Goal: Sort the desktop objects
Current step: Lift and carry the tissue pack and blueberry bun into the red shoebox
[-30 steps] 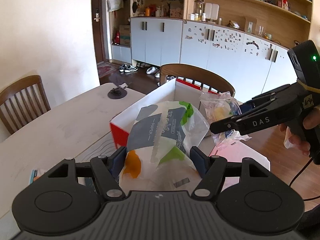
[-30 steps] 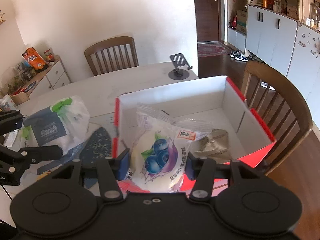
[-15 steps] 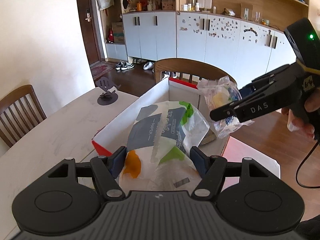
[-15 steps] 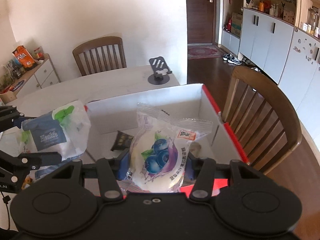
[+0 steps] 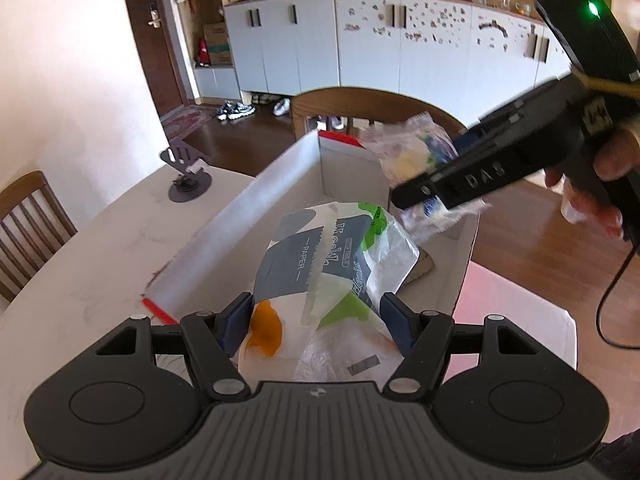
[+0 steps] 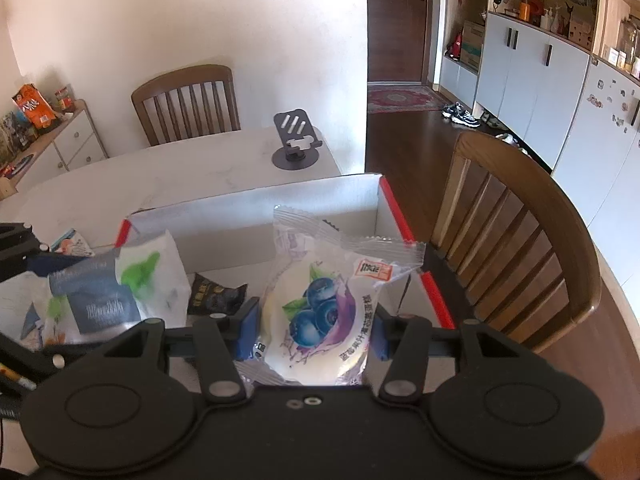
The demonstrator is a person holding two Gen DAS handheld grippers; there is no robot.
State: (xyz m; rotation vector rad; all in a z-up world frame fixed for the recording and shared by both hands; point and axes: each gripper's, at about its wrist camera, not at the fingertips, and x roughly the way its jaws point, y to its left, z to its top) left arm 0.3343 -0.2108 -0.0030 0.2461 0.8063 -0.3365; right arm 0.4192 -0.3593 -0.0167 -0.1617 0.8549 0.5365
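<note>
The tissue pack [image 5: 320,276], a soft crinkled plastic bag printed in grey-blue, green and orange with the word "PAPER" on it, is pinched between the blue pads of the left gripper [image 5: 318,322] and hangs over the open cardboard box [image 5: 244,216]. The blueberry snack packet [image 6: 320,308], a glossy clear pouch with crimped, saw-toothed seams and a round pale cake inside, is clamped in the right gripper [image 6: 316,334], also above the box. The box is white inside with red edges; it sits at the table's corner nearest a wooden chair [image 6: 516,248].

The right wrist view shows what the left does not: a small dark crumpled wrapper [image 6: 216,292] lying on the box floor, the tissue pack seen from the side, a further packet [image 6: 72,242] on the table by the box's left corner, and a low sideboard [image 6: 60,140] against the wall. The left wrist view alone shows the person's hand [image 5: 592,184] around the right gripper's black handle, a trailing cable [image 5: 612,308], and a brown flat thing [image 5: 420,268] half buried under the tissue pack, which I cannot identify.

A dark metal phone stand [image 6: 296,144] stands near the table's far edge [image 5: 100,240]. In the left view the snack packet is blurred and largely covered by the gripper's finger. Each gripper's own body hides the bottom of the pack that it holds.
</note>
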